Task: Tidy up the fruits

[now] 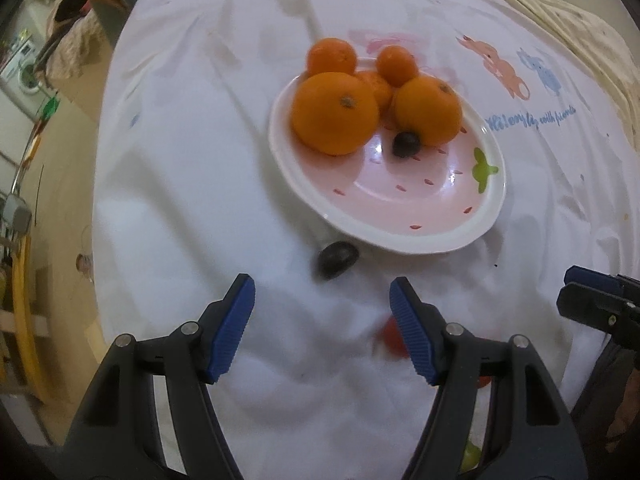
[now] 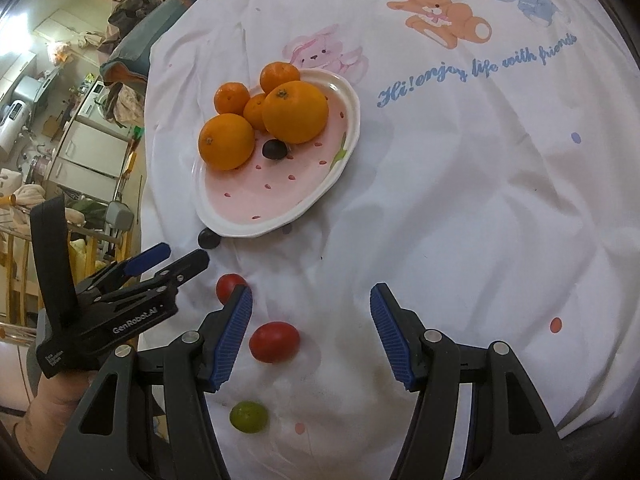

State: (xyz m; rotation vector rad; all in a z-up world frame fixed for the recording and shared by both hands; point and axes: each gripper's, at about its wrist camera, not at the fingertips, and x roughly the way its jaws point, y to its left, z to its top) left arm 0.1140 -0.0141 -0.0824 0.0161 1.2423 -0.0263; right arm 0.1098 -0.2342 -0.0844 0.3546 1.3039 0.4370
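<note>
A pink strawberry-pattern plate (image 1: 420, 200) (image 2: 256, 204) holds several oranges (image 1: 335, 112) (image 2: 295, 111) and one dark grape (image 1: 406, 144) (image 2: 274, 149). Another dark grape (image 1: 335, 259) (image 2: 209, 238) lies on the cloth just off the plate's near rim. Two red cherry tomatoes (image 2: 274, 341) (image 2: 229, 286) and a green grape (image 2: 248, 417) lie nearer. My left gripper (image 1: 322, 308) (image 2: 184, 258) is open and empty, just short of the loose dark grape. My right gripper (image 2: 311, 312) is open and empty, with the larger tomato near its left finger. Its tips show in the left wrist view (image 1: 580, 288).
A white cloth with cartoon animals and blue lettering (image 2: 476, 64) covers the table. The table's left edge drops to a cluttered room with cabinets (image 2: 88, 148) and a wooden chair (image 2: 16, 264). Clothes are piled at the far left corner (image 2: 160, 12).
</note>
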